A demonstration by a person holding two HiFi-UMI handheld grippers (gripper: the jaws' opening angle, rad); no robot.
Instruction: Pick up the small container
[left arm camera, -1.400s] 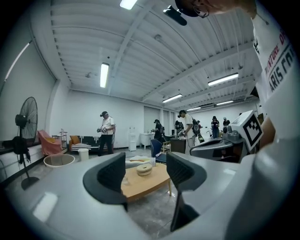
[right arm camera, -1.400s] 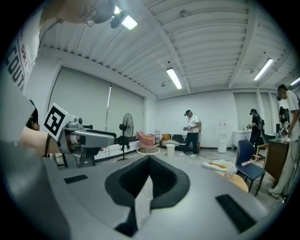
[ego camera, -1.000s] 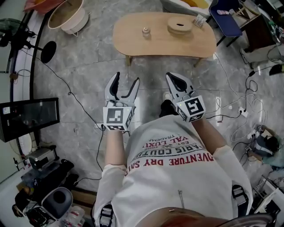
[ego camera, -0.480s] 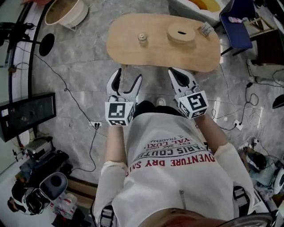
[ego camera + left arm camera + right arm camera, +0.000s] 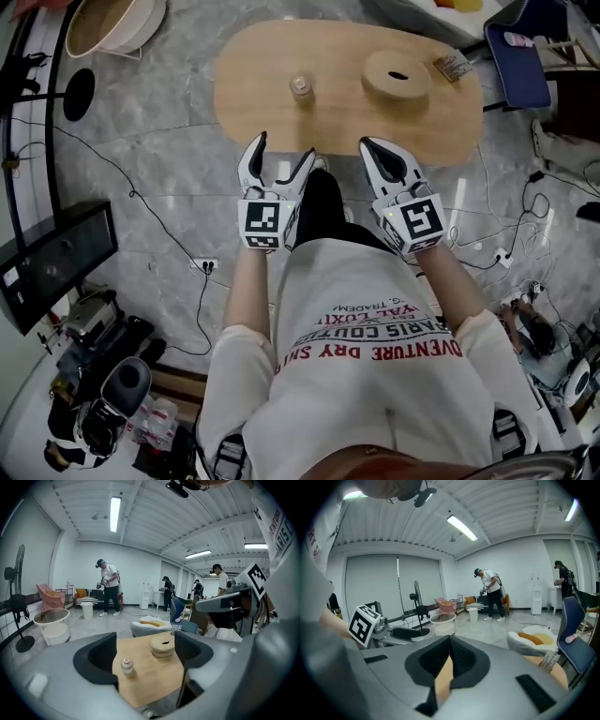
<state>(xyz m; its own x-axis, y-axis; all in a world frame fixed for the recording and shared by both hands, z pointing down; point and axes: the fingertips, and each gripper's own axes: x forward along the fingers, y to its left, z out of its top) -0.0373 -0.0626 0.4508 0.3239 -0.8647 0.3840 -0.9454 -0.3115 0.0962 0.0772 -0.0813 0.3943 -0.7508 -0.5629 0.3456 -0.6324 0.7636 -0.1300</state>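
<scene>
— What sort of room was it?

— It was a large workshop. Cables trailed over a grey stone floor point(image 5: 169, 178), and a low oval wooden desk point(image 5: 272, 117) stood in front of the person.

— And the small container?

— The small container point(image 5: 301, 88) stood upright and alone on the desk's left half, as the head view showed it. A round wooden disc point(image 5: 397, 75) with a slot in its top lay well apart to its right. A small card-like packet point(image 5: 454, 66) sat at the desk's far right end.

— Had either tool reached it?

— No. The left hand-held gripper point(image 5: 283, 148) hovered at the desk's near edge, short of the container and not touching it. Its jaws had just been opening and stood wide, with nothing between them. In the left gripper view the container showed through the gap, farther off on the desk. The right hand-held gripper point(image 5: 370, 147) hung beside the left one at the same edge, on the near side of the disc. Its jaws were closed together on nothing.

— What lay farther out?

— A white tub point(image 5: 103, 23) sat on the floor beyond the desk's left end, and a blue chair point(image 5: 520, 56) stood past its right end. A dark monitor point(image 5: 56, 262) was on the person's left. In the gripper views, other people stood far back by the wall.
</scene>
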